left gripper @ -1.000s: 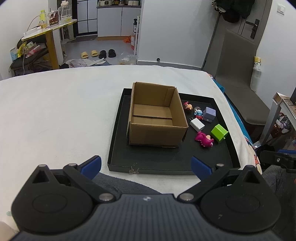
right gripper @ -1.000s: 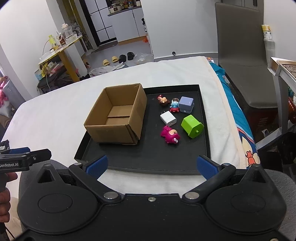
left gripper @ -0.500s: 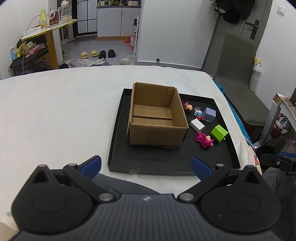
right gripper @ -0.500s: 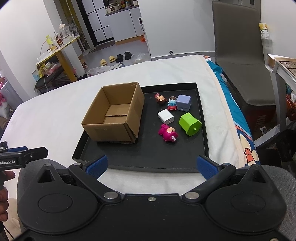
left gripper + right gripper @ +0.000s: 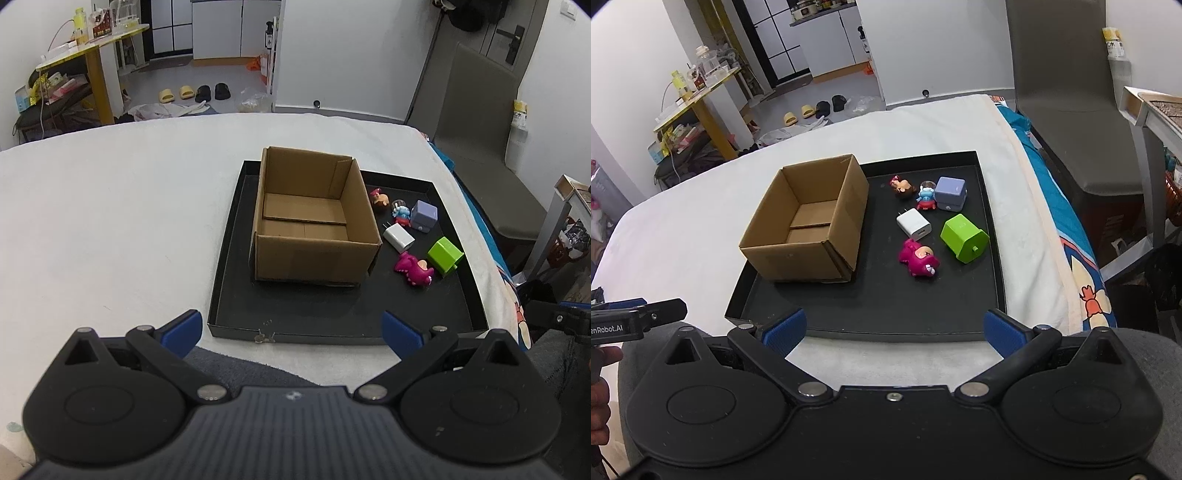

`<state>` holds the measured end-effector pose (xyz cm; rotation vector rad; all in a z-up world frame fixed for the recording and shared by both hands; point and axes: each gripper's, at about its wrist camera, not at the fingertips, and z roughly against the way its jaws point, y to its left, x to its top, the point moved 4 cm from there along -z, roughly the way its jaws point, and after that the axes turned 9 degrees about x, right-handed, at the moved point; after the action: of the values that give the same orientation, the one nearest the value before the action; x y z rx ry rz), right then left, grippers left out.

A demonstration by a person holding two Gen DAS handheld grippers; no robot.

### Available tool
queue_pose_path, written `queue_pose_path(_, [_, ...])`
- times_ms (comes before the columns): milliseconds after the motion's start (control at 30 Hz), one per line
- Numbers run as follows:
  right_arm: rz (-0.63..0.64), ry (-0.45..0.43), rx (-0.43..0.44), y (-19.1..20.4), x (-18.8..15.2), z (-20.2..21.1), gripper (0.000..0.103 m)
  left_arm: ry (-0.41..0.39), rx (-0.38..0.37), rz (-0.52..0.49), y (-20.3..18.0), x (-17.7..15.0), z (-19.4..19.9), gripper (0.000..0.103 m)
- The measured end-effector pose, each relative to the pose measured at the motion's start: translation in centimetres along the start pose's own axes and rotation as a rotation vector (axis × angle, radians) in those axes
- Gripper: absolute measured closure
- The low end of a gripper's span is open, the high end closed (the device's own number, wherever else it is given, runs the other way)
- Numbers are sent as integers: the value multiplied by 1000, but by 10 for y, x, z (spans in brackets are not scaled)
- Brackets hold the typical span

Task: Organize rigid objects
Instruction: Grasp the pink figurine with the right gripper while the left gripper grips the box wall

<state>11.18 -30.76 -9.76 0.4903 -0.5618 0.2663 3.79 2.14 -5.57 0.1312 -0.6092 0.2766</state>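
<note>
An open, empty cardboard box (image 5: pixel 314 218) (image 5: pixel 809 221) stands on the left part of a black tray (image 5: pixel 332 321) (image 5: pixel 886 314). To the box's right lie a magenta toy (image 5: pixel 919 258) (image 5: pixel 413 267), a green block (image 5: pixel 964 238) (image 5: pixel 445 254), a white charger (image 5: pixel 913 228) (image 5: pixel 399 238), a lilac cube (image 5: pixel 950 192) (image 5: pixel 424 216), a blue figure (image 5: pixel 925 195) and a brown figure (image 5: pixel 903 186). My left gripper (image 5: pixel 291 330) is open, held short of the tray's near edge. My right gripper (image 5: pixel 894 328) is open too, near the tray's front rim, nothing between its fingers.
The tray lies on a white bed cover (image 5: pixel 110 221). A grey chair (image 5: pixel 1067 103) stands to the right, a yellow table (image 5: pixel 92 48) with clutter at the far left. My left gripper (image 5: pixel 635 319) and a hand show at the right wrist view's left edge.
The right gripper has drifted slightly, so the tray and its objects sit a little further left and closer in its view. The left gripper has barely moved. Nothing was grasped.
</note>
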Motion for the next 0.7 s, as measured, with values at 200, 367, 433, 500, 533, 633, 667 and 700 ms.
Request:
queue_pose_path(200, [-39,-12,4,-11,8,-9,0,15,6,21,4,8,-14,1])
queue_pose_path(367, [-51,-4,5,-16,16,-22,0,31,6,50,10,16,-28,1])
queue_pose_path(433, [-57,0,7,-18,20,-28,0,36,8,59,11,19,-33,1])
queue_pose_path(500, [-66,5,8,-21,23,-34,0,40,10,71,13,23,-39,1])
queue_pose_path(533, [-72,8,9,-22,25,-37,0,42,10,77,14,26,-42,1])
queue_pose_path(633, [-82,21,8,-26,28,-47,1,40,10,99,17,32,-50,1])
queue_pose_path(667, [-85,29,6,-28,30,-52,2,43,11,107,18,34,-54,1])
queue_pose_path(700, [-86,35,4,-29,31,-55,2,46,7,113,18,36,-58,1])
